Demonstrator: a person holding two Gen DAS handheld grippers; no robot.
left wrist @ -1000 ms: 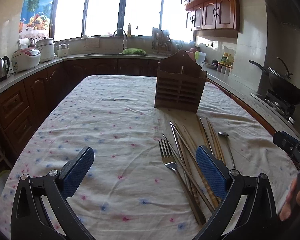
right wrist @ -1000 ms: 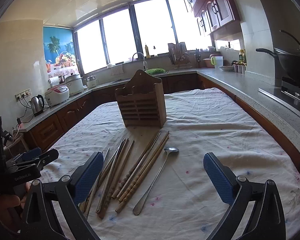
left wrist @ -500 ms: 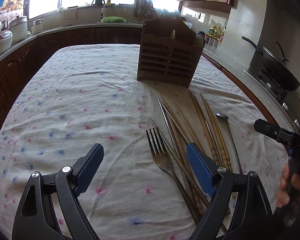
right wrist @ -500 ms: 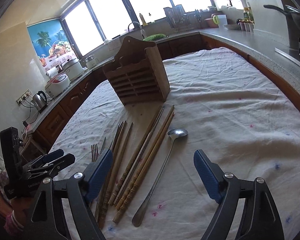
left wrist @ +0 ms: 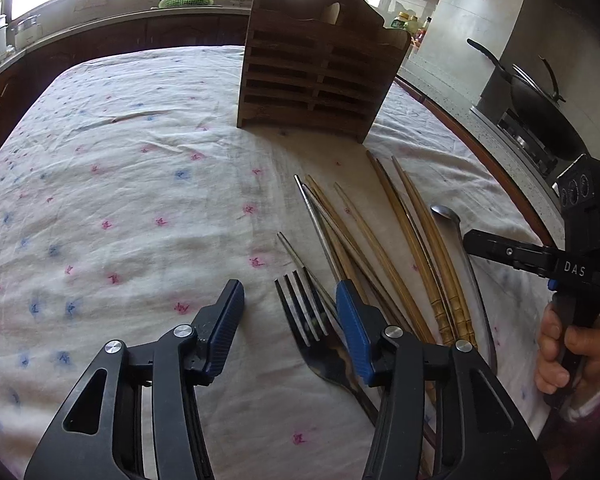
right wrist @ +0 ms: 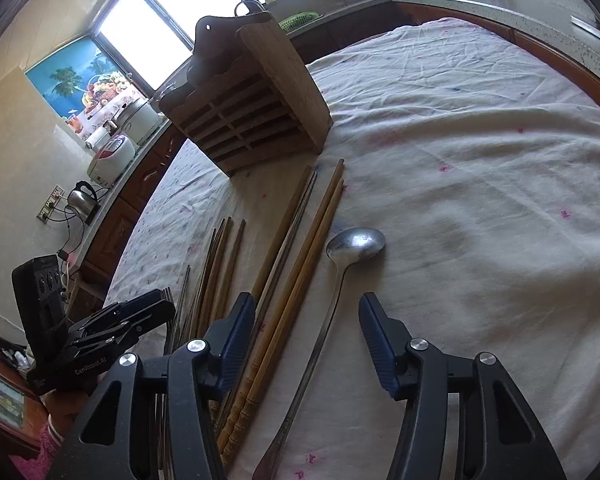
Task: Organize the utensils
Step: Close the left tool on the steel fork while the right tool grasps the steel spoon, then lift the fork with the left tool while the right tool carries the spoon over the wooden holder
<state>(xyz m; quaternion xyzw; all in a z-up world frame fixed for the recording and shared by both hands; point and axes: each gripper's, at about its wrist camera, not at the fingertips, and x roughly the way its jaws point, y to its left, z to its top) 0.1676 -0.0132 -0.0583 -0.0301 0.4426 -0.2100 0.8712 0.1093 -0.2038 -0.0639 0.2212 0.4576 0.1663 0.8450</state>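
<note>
A wooden slotted holder stands upright on the cloth-covered table. In front of it lie several chopsticks, a steel fork and a long steel spoon. My left gripper hangs low over the fork's tines. Its jaws are closing with the fork between them, and the pads are still apart from it. My right gripper is closing too, straddling the spoon's handle and two chopsticks without touching them. Each gripper shows in the other's view: the right gripper and the left gripper.
A wok sits on the stove past the table's right edge. A kettle and rice cooker stand on the counter to the left. The floral tablecloth spreads wide to the left of the utensils.
Both grippers have dropped and tilted down toward the utensils, and their jaws have narrowed from wide open. The holder and utensils now look larger and closer.
</note>
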